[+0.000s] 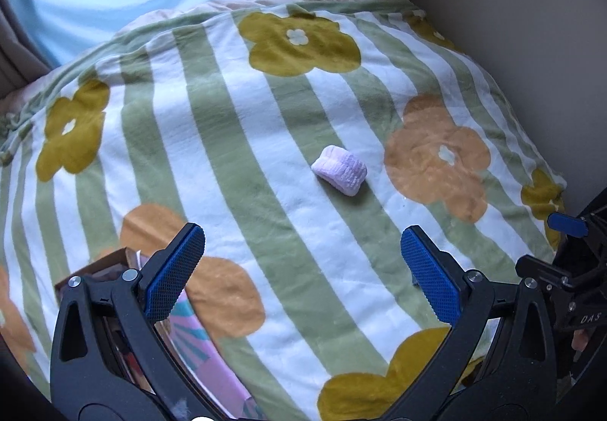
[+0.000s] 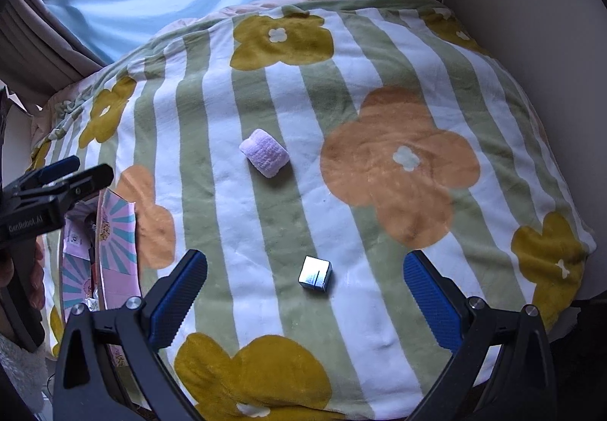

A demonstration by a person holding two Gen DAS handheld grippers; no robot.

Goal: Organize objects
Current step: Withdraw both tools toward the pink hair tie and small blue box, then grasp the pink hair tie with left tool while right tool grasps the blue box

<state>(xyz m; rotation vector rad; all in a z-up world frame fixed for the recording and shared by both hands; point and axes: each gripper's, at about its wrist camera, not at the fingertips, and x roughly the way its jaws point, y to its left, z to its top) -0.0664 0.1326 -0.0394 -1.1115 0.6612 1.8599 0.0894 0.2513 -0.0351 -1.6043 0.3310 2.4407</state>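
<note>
Both grippers spread wide over a flowered blanket [image 2: 235, 193].
Left gripper [image 1: 302, 271] and right gripper [image 2: 305, 295] hold nothing; lilac roll [image 2: 264, 153] lies mid-frame, silver cube [image 2: 315, 274] lower centre between the right fingers, pink box [image 2: 114, 246] at lower left.

Right gripper [image 2: 305, 292], jaws spread wide, above a striped floral blanket [image 2: 379, 87]; a small silver cube [image 2: 315, 275] lies between its fingers, a lilac hair scrunchie [image 2: 264, 153] beyond, a pink box [image 2: 114, 231] left.

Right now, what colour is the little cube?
Shiny silver cube, lying on the blanket; clearest in the right wrist view.
</note>
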